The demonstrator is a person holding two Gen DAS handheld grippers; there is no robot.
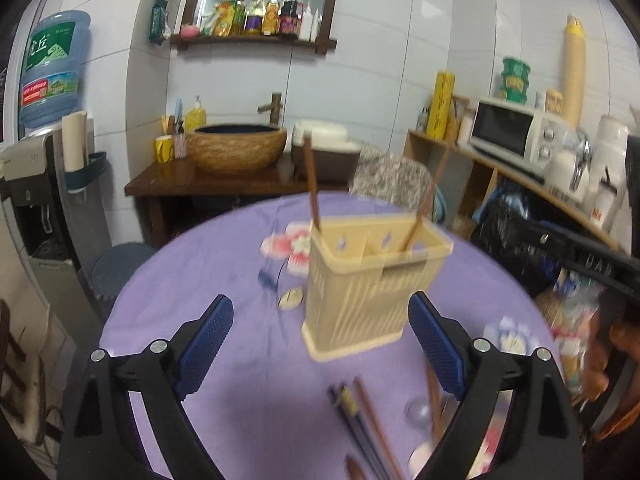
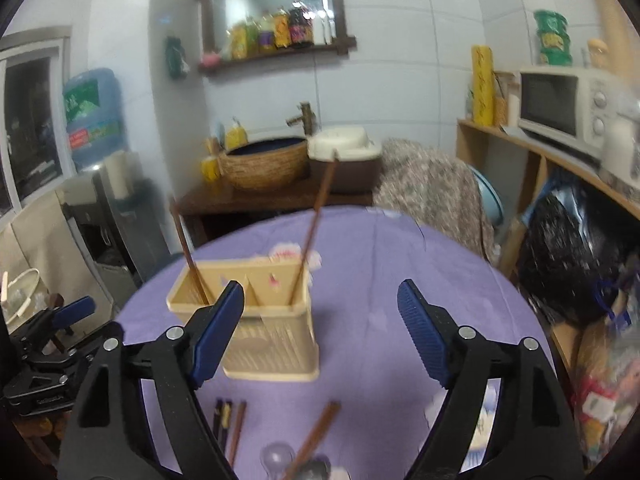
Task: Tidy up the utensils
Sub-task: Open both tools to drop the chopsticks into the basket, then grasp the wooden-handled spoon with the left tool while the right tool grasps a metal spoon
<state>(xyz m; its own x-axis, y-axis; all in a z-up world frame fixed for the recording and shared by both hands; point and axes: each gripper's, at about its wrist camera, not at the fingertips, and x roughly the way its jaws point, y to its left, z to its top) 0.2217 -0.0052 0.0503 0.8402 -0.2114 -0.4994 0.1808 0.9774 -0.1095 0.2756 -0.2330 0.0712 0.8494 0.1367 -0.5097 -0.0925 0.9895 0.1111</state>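
Left gripper (image 1: 320,332) and right gripper (image 2: 320,320) are both hovering with jaws wide open and empty, utensil holder (image 1: 370,284) sitting mid-frame on the table (image 1: 200,280), two chopsticks (image 1: 311,184) standing inside it.

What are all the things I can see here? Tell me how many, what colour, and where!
Utensil holder: one, beige, two compartments, standing mid-table.
Brown chopsticks in holder: two, one upright in each compartment.
Loose chopsticks: a few, dark and brown, lying on the near table; count blurred.
Spoons: maybe two, clear and silvery, near edge, blurry.
Tablecloth: one, purple with flowers, covering the round table.
Basin: one, woven brown, on the wooden stand behind.
Microwave: one, white, on the right shelf.
Water bottle: one, blue, far left.
Left gripper: open, blue pads, empty.
Right gripper: open, blue pads, empty.
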